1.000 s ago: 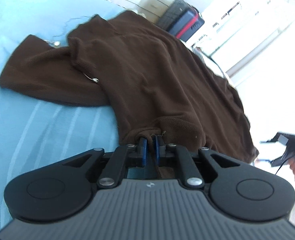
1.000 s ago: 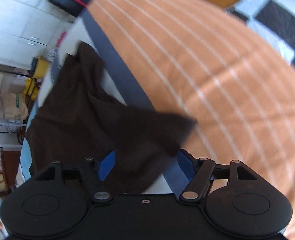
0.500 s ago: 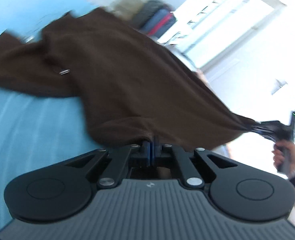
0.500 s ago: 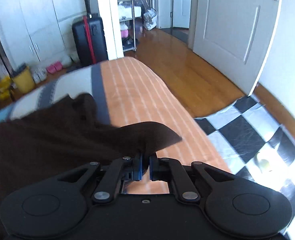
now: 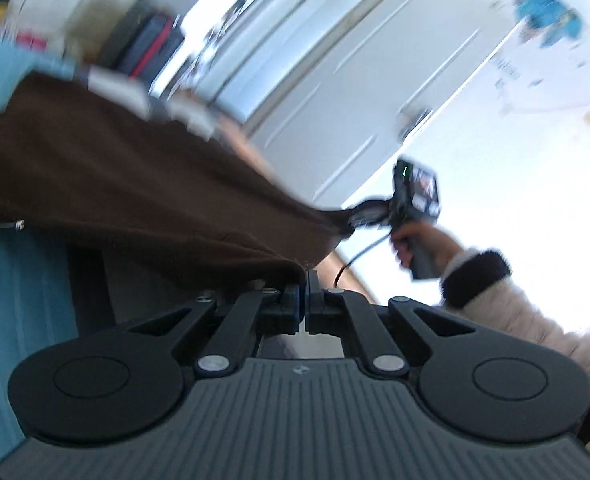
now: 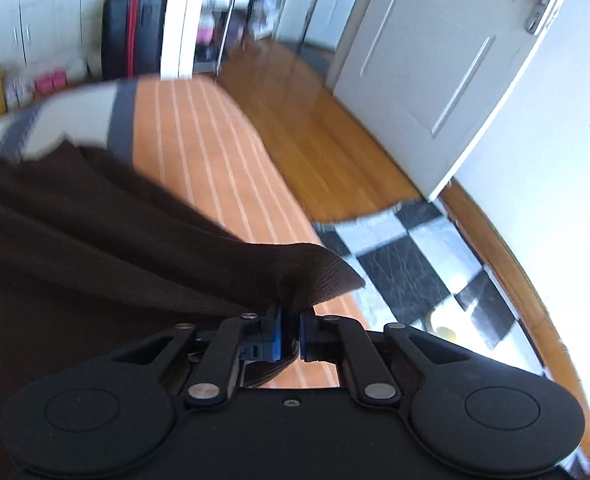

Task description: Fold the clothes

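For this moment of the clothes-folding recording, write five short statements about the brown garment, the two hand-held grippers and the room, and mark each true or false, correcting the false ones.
1. The left hand-held gripper is shut on the brown garment. True.
2. The right hand-held gripper is empty. False: it pinches a corner of the garment.
3. The garment stretches between both grippers. True.
4. The bed cover beside the garment is green. False: orange with pale stripes.
5. The floor mat is checkered black and white. True.

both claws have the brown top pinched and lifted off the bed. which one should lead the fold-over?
Neither clearly: each is shut on a corner, the brown top stretched between them. Slight edge to the right claw, with more cloth in its bite than the left claw.
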{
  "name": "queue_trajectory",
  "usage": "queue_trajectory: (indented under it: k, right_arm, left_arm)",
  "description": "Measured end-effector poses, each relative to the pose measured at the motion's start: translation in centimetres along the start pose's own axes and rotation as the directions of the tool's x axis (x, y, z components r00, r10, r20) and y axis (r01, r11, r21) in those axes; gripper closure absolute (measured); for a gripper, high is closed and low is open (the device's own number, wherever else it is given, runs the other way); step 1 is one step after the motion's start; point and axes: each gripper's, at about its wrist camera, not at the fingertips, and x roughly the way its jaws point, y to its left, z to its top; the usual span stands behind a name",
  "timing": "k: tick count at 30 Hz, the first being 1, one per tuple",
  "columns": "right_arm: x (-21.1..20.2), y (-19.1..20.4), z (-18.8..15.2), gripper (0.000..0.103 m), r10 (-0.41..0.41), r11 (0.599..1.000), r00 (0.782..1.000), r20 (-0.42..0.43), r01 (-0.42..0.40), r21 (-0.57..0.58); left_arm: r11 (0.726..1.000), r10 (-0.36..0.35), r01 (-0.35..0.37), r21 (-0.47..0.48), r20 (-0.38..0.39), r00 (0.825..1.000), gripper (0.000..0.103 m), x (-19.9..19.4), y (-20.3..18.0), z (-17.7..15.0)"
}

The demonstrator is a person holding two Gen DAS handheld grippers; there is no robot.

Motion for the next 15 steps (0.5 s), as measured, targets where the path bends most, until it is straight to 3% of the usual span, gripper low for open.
queue_trajectory:
  k: [2,4,7,9,11,15]
  right_arm:
    - [0.7,0.1,0.0,0.063,-0.020,1.000,0.999,-0.033,0.020,0.004]
    - [-0.4,0.1,0.3,0.052,-0.078,0.997,0.997,0.014,0.078,0.017]
    - [-4.2,0.2,0.6,0.050,-0.049,0.999,0.980,0.193,0.044,0.032]
    - [-6.5,1.1,0.3,0.046,0.054,0.998,0.951,0.303,-0.056,-0.002]
    - [-8.3,2.2,-0.2,0.046,0.198,0.980,0.913,0.358,-0.194,-0.049]
    - [-10.2,6.0,-1.7,0.046,0.482,0.876,0.804,0.347,-0.452,-0.168]
  left_arm:
    - [0.997,0.064,-0.067,-0.043,-0.074,0.995,0.101,1.7,1.3,-0.6]
    - [0.990,0.105,-0.116,-0.078,-0.137,0.985,0.101,3.0,2.3,-1.2]
    - [0.985,0.126,-0.146,-0.094,-0.190,0.974,0.100,3.9,2.8,-1.9]
    - [0.985,0.143,-0.159,-0.064,-0.202,0.969,0.096,4.0,2.4,-2.0]
    - [0.986,0.147,-0.158,-0.049,-0.175,0.974,0.083,2.9,2.0,-1.4]
    - [0.984,0.167,-0.170,-0.051,-0.061,0.984,0.062,0.1,1.7,0.4]
